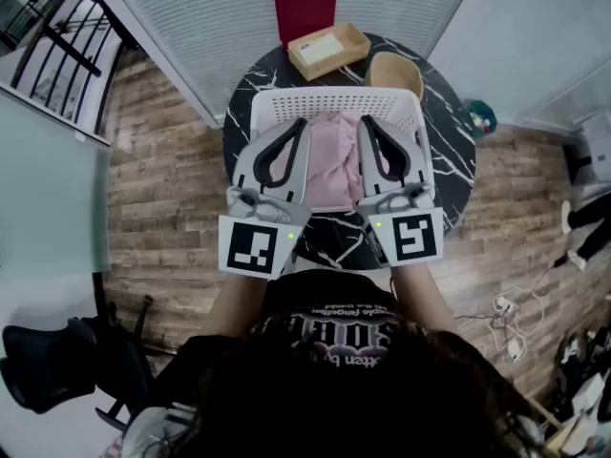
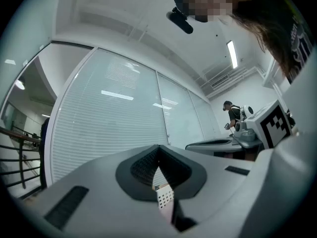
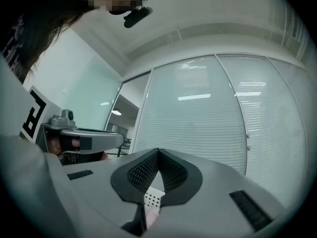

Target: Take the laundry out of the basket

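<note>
From the head view, the person holds both tools side by side over a white basket [image 1: 334, 96] that stands on a round black marbled bench [image 1: 451, 153]. The left gripper [image 1: 303, 122] and the right gripper [image 1: 363, 120] point away from the person. Pink laundry [image 1: 334, 160] lies in the basket, between the two pairs of fingers and under their tips. Beyond the fingertips, past the far rim of the basket, sit a tan bowl [image 1: 393, 71], a wooden tray [image 1: 329, 51] and an upright red book [image 1: 305, 6].

In the left gripper view the fingers [image 2: 143, 165] are together at the tips, with nothing clamped between them. Through the slot below the tips a scrap of the perforated basket wall [image 2: 166, 196] shows, with pink cloth just under it. Ahead of the fingers hang pale window blinds [image 2: 114, 128].

In the right gripper view the fingers [image 3: 171, 170] are likewise pressed together and hold nothing. The same dotted basket wall [image 3: 153, 198] peeps through the slot beneath them, with a bit of pink below it.
</note>
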